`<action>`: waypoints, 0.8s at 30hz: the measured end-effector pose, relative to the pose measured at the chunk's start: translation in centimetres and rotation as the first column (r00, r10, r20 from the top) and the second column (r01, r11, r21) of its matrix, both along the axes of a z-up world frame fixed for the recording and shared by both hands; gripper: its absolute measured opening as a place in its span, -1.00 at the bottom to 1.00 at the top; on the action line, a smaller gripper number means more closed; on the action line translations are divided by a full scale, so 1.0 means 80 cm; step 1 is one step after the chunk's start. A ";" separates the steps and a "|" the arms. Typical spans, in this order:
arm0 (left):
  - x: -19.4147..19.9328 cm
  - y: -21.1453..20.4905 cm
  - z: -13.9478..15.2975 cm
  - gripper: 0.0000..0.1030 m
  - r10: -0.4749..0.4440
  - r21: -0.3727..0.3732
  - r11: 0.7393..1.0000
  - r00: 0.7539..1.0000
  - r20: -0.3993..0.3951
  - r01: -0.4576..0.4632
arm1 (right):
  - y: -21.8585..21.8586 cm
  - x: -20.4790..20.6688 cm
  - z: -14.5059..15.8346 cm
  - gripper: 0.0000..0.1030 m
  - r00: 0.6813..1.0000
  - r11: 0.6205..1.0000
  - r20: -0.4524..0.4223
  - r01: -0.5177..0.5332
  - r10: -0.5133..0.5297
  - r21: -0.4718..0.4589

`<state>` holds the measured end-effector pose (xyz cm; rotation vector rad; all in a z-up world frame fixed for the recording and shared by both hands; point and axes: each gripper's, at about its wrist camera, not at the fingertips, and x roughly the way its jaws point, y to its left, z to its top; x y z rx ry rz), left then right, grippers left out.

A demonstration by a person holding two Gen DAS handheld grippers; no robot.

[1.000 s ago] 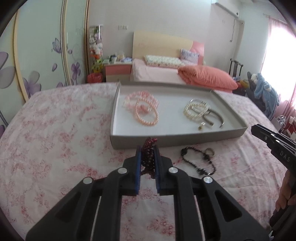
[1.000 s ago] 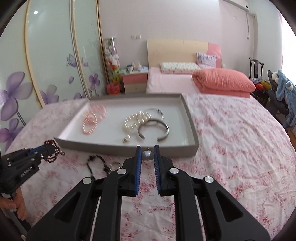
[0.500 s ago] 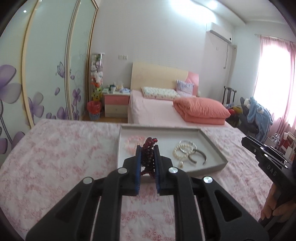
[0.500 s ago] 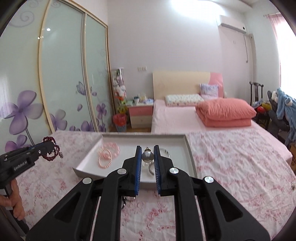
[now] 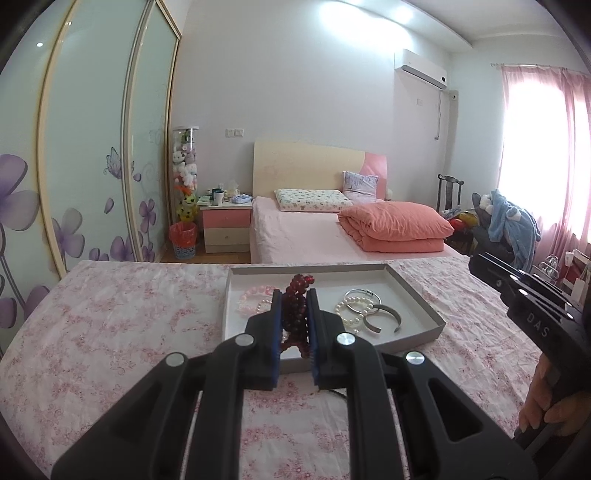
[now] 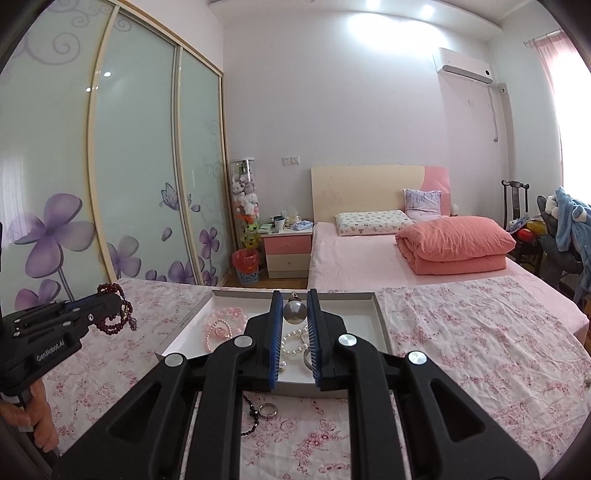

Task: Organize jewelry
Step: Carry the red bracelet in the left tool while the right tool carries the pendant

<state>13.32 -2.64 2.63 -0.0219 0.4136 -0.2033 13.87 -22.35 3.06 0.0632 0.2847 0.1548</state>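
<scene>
Carrying step: left tongs (image 5: 294,317) clamp a dark red bead bracelet (image 5: 295,314), right tongs (image 6: 294,317) pinch a silver ball pendant (image 6: 294,312), both mid-frame above the gray tray (image 5: 417,295); next, lower and release inside.

Bright, even daylight. Window (image 5: 532,162) blown out at right, ceiling lights (image 6: 391,18) glare. Heavy fisheye bending at edges, dark corner vignette. Sharp overall, shadows soft.

Pink floral bedspread (image 6: 461,332) fills the lower frame. Sitting on it, centre, the shallow grey tray (image 6: 380,325). Just below the tray's near edge, a silver ring (image 6: 267,410) and a dark bead strand (image 6: 253,417) lie directly on the cloth.
</scene>
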 end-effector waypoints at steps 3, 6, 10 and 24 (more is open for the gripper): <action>0.006 -0.002 -0.002 -0.74 0.000 0.001 1.000 1.000 -0.009 0.000 | 0.001 0.001 -0.002 -0.73 1.000 1.000 -0.002 0.003 -0.003 -0.003; 0.012 -0.003 -0.004 -0.74 0.006 0.006 1.000 1.000 -0.018 -0.006 | 0.001 0.009 -0.001 -0.73 1.000 1.000 -0.007 0.013 -0.013 0.007; 0.027 -0.006 -0.002 -0.74 0.024 0.013 1.000 1.000 -0.018 -0.024 | 0.004 0.022 0.000 -0.73 1.000 1.000 -0.018 0.015 -0.015 0.016; 0.120 -0.013 -0.016 -0.74 0.036 -0.023 0.999 0.994 -0.103 -0.039 | 0.022 0.099 -0.011 -0.73 0.994 1.000 -0.107 -0.007 0.009 0.023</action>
